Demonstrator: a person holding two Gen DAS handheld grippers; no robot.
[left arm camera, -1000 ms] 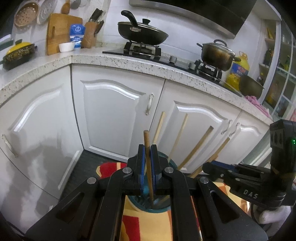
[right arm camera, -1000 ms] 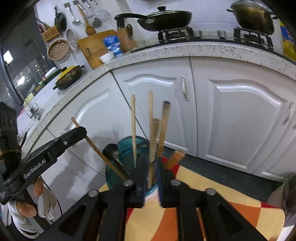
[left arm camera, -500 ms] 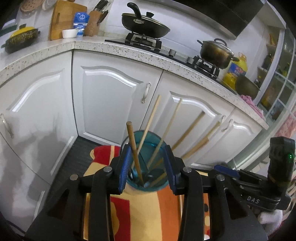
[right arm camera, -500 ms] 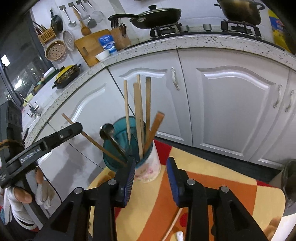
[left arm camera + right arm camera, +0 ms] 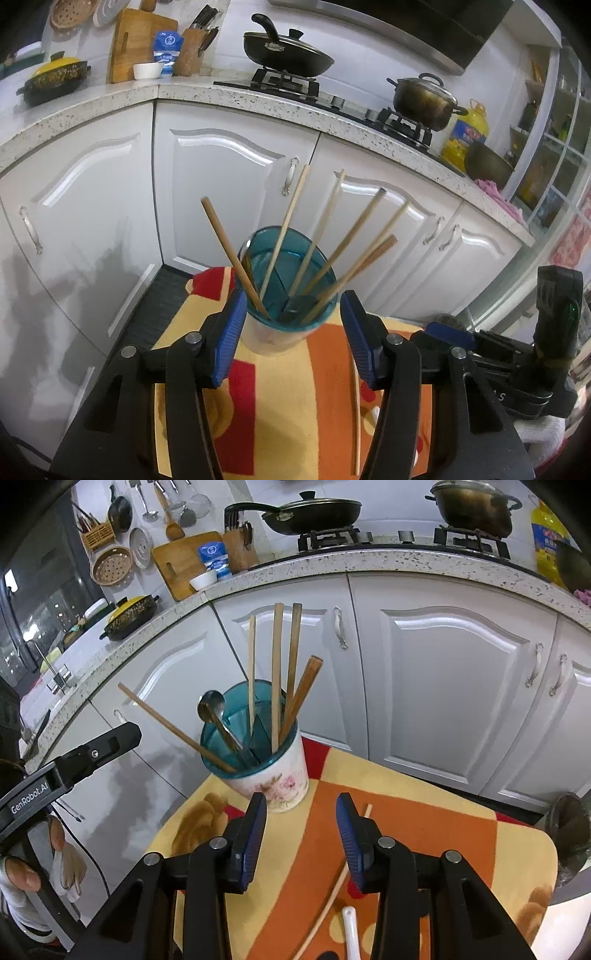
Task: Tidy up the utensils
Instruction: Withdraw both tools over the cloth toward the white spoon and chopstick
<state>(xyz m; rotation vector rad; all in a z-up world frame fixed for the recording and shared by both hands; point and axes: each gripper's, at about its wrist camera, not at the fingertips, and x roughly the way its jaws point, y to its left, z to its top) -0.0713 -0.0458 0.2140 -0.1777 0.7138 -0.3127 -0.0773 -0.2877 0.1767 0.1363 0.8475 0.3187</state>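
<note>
A white flowered holder with a teal insert (image 5: 266, 771) stands on a small table with an orange, yellow and red cloth (image 5: 424, 834). It holds several wooden chopsticks (image 5: 276, 672) and a metal spoon (image 5: 212, 709); it also shows in the left wrist view (image 5: 288, 295). My left gripper (image 5: 293, 332) is open and empty just in front of the holder. My right gripper (image 5: 301, 834) is open and empty, a little back from the holder. One loose chopstick (image 5: 332, 890) and a white spoon (image 5: 351, 930) lie on the cloth by the right gripper.
White cabinet doors (image 5: 443, 686) curve behind the table under a speckled countertop (image 5: 258, 99). A wok (image 5: 286, 48) and a pot (image 5: 424, 98) sit on the stove. A dark round bin (image 5: 570, 823) stands at the table's right.
Both grippers opened, let go of the chopsticks they held into the holder, and drew back from it. The chopsticks now lean in the holder.
</note>
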